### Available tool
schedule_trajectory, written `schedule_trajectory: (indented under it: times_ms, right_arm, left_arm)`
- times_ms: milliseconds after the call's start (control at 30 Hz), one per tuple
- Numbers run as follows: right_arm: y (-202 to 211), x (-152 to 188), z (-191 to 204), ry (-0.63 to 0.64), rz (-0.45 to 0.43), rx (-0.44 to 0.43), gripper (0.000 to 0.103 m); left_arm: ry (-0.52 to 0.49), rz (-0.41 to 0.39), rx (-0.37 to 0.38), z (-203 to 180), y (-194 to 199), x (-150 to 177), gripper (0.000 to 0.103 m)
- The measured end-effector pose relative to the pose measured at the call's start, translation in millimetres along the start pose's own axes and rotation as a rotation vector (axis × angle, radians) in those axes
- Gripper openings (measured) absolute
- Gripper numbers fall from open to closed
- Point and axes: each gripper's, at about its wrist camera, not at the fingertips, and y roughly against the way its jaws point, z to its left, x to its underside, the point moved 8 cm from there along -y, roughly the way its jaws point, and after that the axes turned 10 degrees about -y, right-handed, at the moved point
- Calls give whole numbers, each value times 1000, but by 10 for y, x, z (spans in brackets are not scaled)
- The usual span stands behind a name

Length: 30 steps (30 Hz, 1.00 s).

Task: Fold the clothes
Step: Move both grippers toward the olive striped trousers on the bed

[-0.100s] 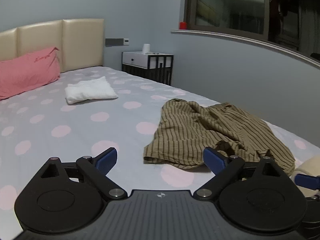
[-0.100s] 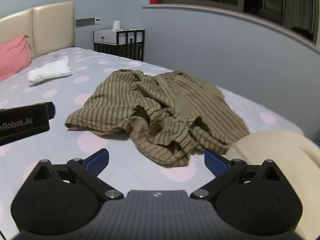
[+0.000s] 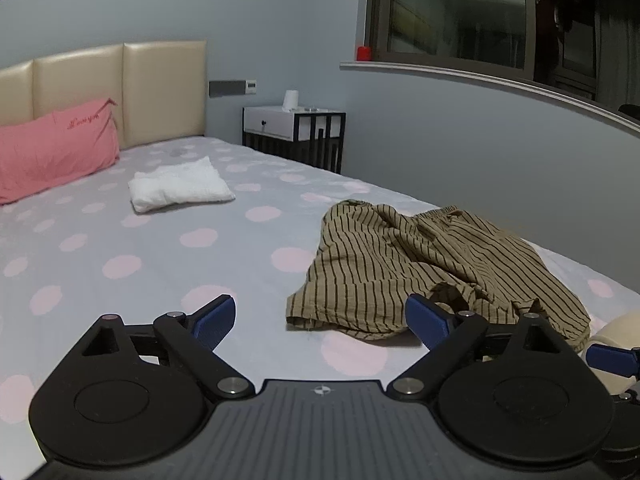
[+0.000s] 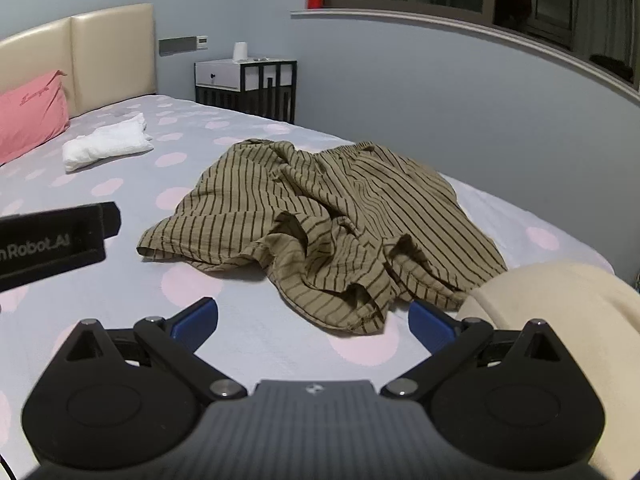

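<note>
Broadly, the scene is taken up by a wide bed under a pale grey sheet dotted with pink spots [image 3: 168, 280], on which the clothes are laid out. A crumpled olive-brown garment with dark pinstripes [image 4: 320, 216] is spread in a loose heap toward the window side of the bed, its hems turned under and its elastic waist bunched at the far edge; it is not folded. A cream knitted piece of cloth [image 4: 560, 300] is seen just beside it at the near right, only partly in view. A small white cloth folded into a flat rectangle [image 3: 180, 184] is placed well apart, near a pink pillow [image 3: 52, 148]. The left gripper [image 3: 320, 320] is held above the sheet just short of the striped hem, jaws spread wide, nothing gripped. The right gripper [image 4: 312, 320] is likewise held wide open and empty, facing the nearest fold. Trouble is likely if several bunched layers are pinched at once: the heap would be dragged rather than opened, and the sheet could be caught along with it.
</note>
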Motion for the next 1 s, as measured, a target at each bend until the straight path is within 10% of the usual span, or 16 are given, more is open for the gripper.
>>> schedule_trajectory:
  times_ms: [700, 800, 1000]
  right_arm:
    - [14, -58, -97, -2, -73, 26, 101]
    - [13, -81, -100, 1, -59, 9, 85]
    - [23, -46, -154, -36, -67, 6, 83]
  left_arm:
    - [8, -6, 9, 28, -12, -73, 92]
    - [10, -9, 10, 21, -13, -69, 92]
    - [5, -14, 5, -7, -22, -50, 92]
